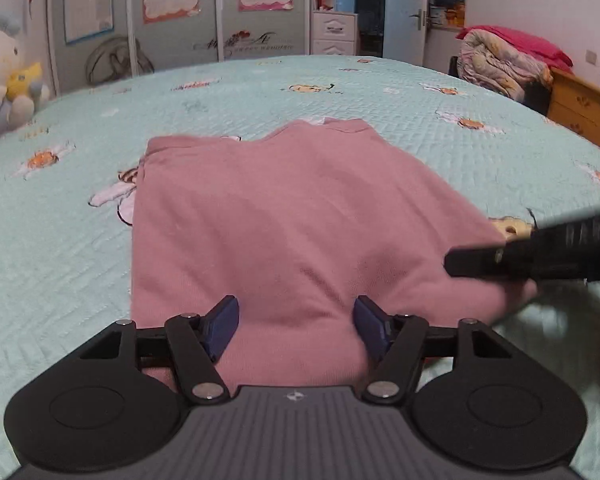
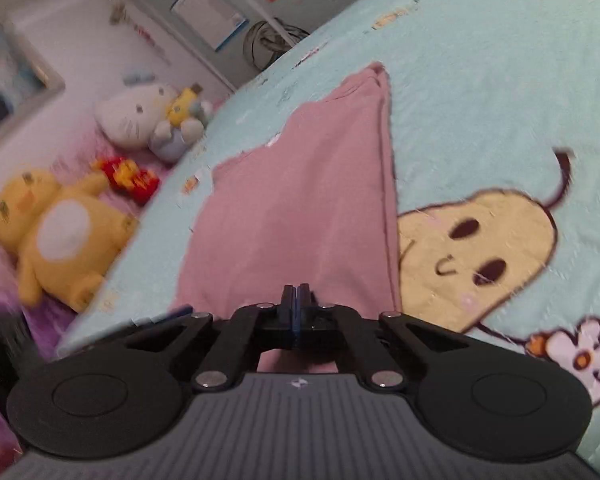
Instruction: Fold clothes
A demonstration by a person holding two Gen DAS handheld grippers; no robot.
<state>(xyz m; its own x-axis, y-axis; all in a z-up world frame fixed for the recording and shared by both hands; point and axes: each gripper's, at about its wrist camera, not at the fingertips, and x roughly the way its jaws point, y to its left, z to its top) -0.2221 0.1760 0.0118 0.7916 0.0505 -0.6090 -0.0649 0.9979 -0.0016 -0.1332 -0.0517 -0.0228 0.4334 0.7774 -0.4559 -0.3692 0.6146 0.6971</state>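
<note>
The pink garment (image 1: 284, 216) lies partly folded on the near part of the bed (image 1: 340, 92). Left gripper (image 1: 296, 326): jaws apart, straddling the near hem for a pinch. Right gripper (image 2: 296, 300): jaws together at the right near corner; whether they pinch cloth cannot be told.

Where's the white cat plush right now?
The white cat plush sits at the far left edge of the left wrist view, beyond the bed; the right wrist view shows it upper left, behind the yellow plush.

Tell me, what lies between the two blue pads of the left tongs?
In the left wrist view, the pink garment fills the gap of the open left tongs; its near edge bulges up between them.
</note>
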